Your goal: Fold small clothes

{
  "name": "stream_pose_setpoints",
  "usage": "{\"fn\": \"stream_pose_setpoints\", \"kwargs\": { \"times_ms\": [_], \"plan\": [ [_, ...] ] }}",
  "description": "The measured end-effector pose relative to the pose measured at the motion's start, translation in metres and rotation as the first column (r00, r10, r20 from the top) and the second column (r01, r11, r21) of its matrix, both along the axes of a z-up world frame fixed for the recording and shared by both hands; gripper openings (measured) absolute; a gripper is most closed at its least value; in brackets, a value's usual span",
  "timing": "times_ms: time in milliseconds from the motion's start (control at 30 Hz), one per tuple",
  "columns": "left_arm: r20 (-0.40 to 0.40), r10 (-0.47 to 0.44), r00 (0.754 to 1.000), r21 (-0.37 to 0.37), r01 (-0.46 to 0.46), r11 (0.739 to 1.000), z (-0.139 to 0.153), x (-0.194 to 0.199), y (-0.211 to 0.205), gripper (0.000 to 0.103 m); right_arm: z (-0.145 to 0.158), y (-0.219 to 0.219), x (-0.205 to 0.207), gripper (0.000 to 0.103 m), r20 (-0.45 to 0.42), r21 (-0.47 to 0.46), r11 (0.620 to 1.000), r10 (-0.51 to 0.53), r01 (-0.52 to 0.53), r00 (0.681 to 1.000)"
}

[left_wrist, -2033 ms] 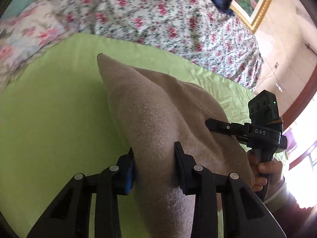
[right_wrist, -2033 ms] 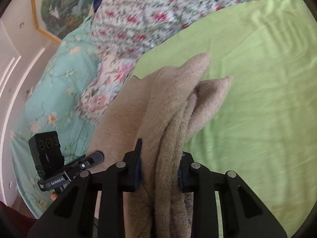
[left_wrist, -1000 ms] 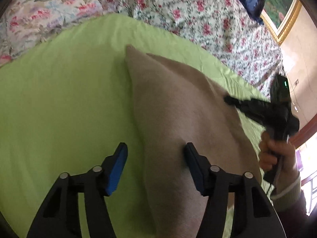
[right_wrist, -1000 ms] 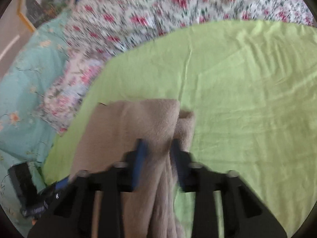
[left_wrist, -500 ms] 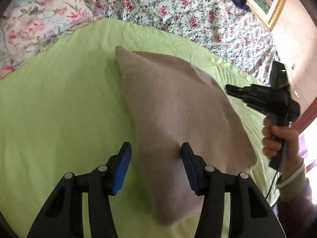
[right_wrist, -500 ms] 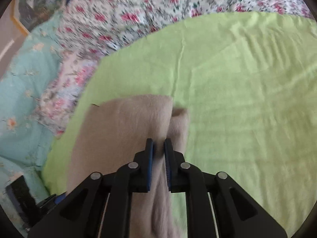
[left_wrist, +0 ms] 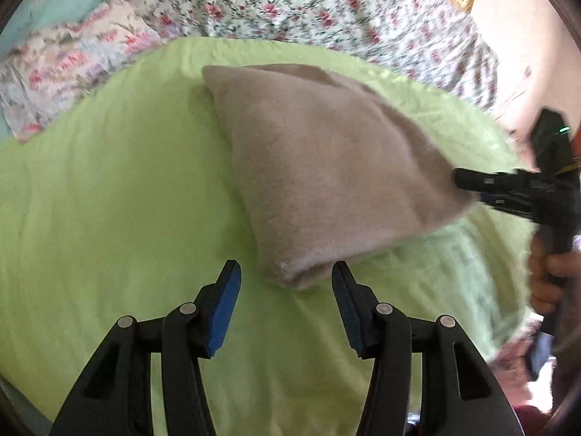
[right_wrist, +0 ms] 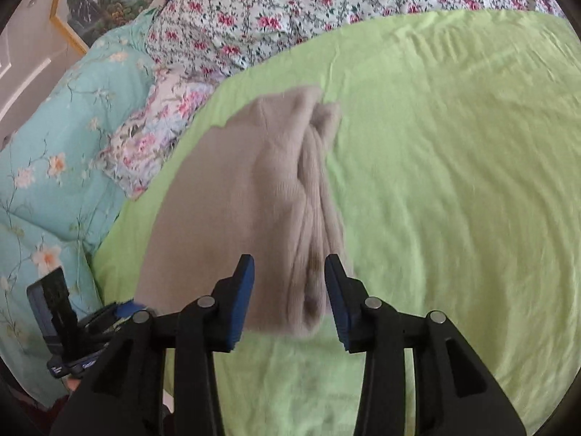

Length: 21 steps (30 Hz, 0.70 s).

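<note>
Folded beige garment (left_wrist: 326, 167) at frame centre on green sheet (left_wrist: 109, 200). Left gripper (left_wrist: 287, 272) jaws apart, gripping nothing. Right gripper (right_wrist: 288, 267) jaws apart, astride garment's near end.

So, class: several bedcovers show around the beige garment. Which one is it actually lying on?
The plain lime-green sheet. The folded beige garment rests wholly on it; the red-rose floral quilt and the turquoise blossom quilt lie beyond its edge, patterned and untouched by it.

Left tool (left_wrist: 283, 303) now spread wide and backed off the beige garment (left_wrist: 326, 167), right tool (right_wrist: 288, 292) open after its pinch a moment ago, garment dropped from the raised two-tool hold, now lying folded flat on the green sheet (right_wrist: 454, 181)
</note>
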<state>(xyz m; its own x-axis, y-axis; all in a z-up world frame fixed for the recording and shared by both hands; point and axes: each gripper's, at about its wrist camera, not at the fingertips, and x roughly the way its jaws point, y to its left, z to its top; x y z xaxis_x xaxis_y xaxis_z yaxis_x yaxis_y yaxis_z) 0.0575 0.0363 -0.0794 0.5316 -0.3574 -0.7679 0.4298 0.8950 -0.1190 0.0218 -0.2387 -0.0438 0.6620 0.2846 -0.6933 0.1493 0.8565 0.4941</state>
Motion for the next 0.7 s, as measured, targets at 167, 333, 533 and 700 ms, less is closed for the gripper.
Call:
{"fn": "stream_pose_setpoints", "kwargs": {
  "times_ms": [167, 333, 533, 700],
  "plan": [
    [0.007, 0.112, 0.994, 0.062, -0.113, 0.992, -0.006, 0.011, -0.004, 0.026, -0.001, 0.014, 0.009, 0.024, -0.006, -0.053, 0.998, 0.045, -0.045, 0.999],
    [0.111, 0.11, 0.988, 0.16, -0.127, 0.979, 0.003, -0.009, -0.028, 0.011, 0.025, 0.005, 0.007, 0.006, 0.059, -0.14, 0.99, 0.023, -0.015, 0.998],
    [0.075, 0.053, 0.996, 0.229, -0.07, 0.971, -0.009, -0.016, -0.041, 0.01, -0.023, -0.01, 0.019, 0.006, -0.077, -0.193, 0.981, -0.004, -0.011, 0.997],
    [0.044, -0.009, 0.999, 0.156, 0.002, 0.988, 0.009, -0.029, -0.013, 0.014, -0.012, -0.018, 0.009, 0.025, -0.066, -0.159, 0.987, -0.047, 0.036, 0.997]
  ]
}}
